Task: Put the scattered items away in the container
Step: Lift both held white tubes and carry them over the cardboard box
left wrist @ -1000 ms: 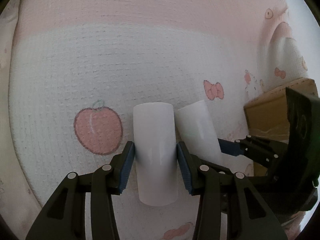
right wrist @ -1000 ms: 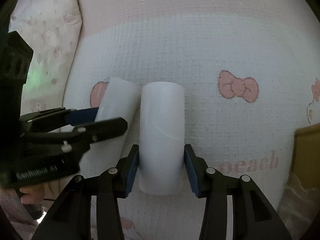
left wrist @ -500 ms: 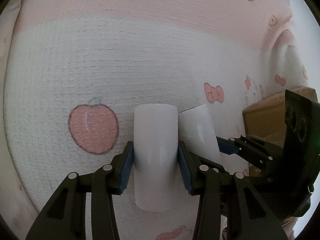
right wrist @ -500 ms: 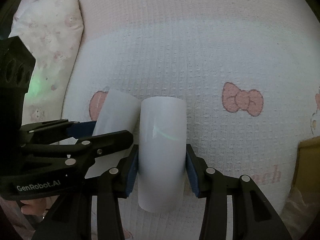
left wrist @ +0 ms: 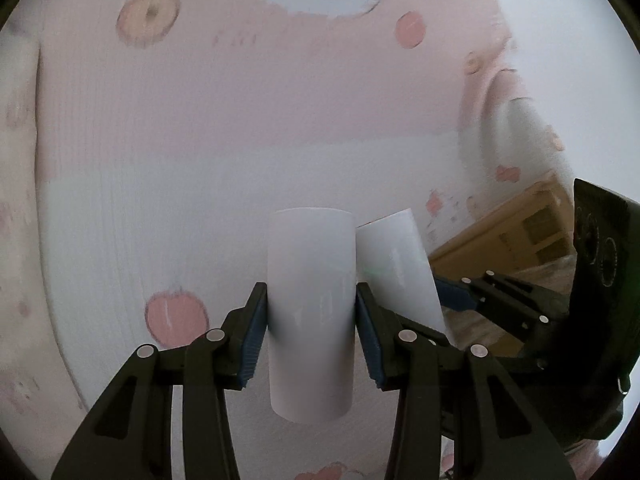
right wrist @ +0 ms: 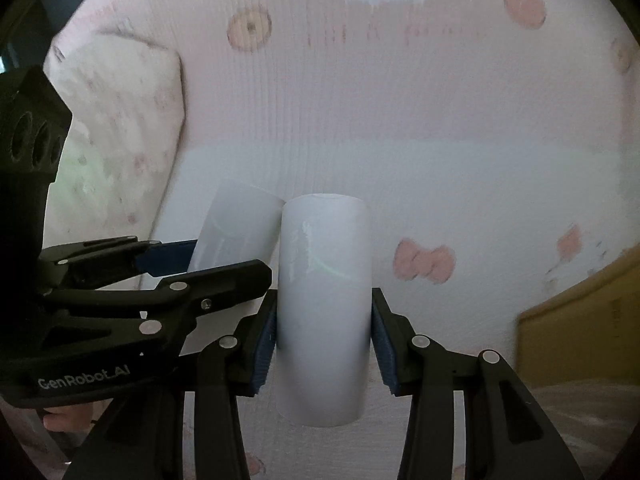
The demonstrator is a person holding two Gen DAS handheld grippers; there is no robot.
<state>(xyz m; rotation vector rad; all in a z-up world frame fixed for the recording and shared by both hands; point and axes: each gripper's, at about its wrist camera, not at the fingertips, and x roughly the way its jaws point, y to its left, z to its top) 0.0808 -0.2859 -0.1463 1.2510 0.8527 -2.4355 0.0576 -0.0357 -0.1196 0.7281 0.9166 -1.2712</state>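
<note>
My left gripper (left wrist: 311,312) is shut on a white cylinder cup (left wrist: 311,280), held above the pink and white bedspread. My right gripper (right wrist: 323,320) is shut on a second white cylinder cup (right wrist: 324,280). The two cups are side by side and nearly touching. In the left wrist view the right gripper (left wrist: 500,300) and its cup (left wrist: 400,268) show at the right. In the right wrist view the left gripper (right wrist: 160,276) and its cup (right wrist: 234,228) show at the left. A cardboard box (left wrist: 516,232) sits at the right, also at the right edge of the right wrist view (right wrist: 584,320).
A patterned bedspread (left wrist: 240,120) with peaches, bows and a cat face fills the background. A floral pillow (right wrist: 116,120) lies at the left. Crinkled plastic (right wrist: 592,412) lies in front of the box.
Both grippers have lifted with their cups and tilted up, so more of the far bedspread and the cardboard box shows. The frames are now motion-blurred.
</note>
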